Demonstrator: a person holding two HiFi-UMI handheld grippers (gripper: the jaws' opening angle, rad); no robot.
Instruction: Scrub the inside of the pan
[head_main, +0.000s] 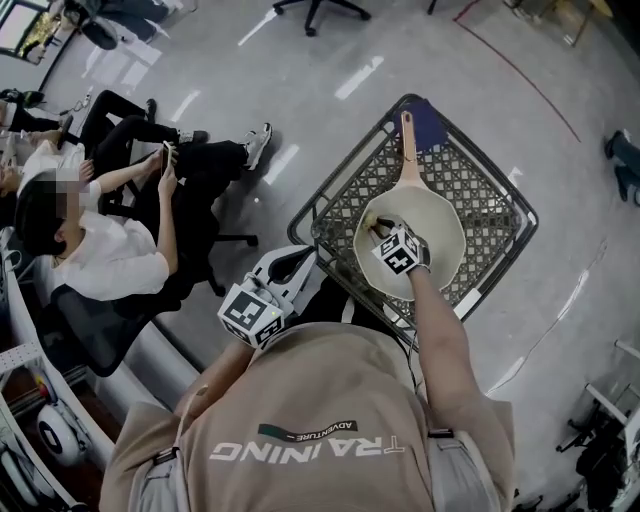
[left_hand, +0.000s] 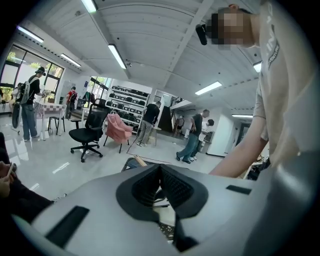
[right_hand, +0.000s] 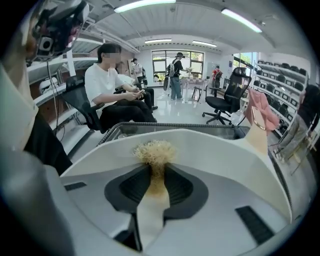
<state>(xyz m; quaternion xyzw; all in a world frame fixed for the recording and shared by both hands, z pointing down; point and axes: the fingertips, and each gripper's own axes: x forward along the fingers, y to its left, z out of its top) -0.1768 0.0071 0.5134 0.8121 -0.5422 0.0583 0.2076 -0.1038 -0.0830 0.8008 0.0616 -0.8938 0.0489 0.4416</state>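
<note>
cream round pan (head_main: 440, 215) lying in the black wire mesh basket (head_main: 480, 190), scrubber inside it.
the pan sits flat, its wooden handle (head_main: 408, 150) pointing away from you, so the inside faces up. your right gripper (head_main: 385, 232) is clamped on the straw-coloured fibrous scrubber (right_hand: 155, 151), angled down toward the pan's near inner wall. your left gripper (head_main: 300, 262), jaws together on nothing, waits by the basket's near corner, probably to steady it.

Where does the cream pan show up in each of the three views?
Head view: the pan sits right of centre, in the wire basket.
Left gripper view: mostly hidden by the left gripper; seemingly only its wooden handle peeks out, centre-left.
Right gripper view: the pan fills the middle.
Shared landmark: the wire basket.
</note>
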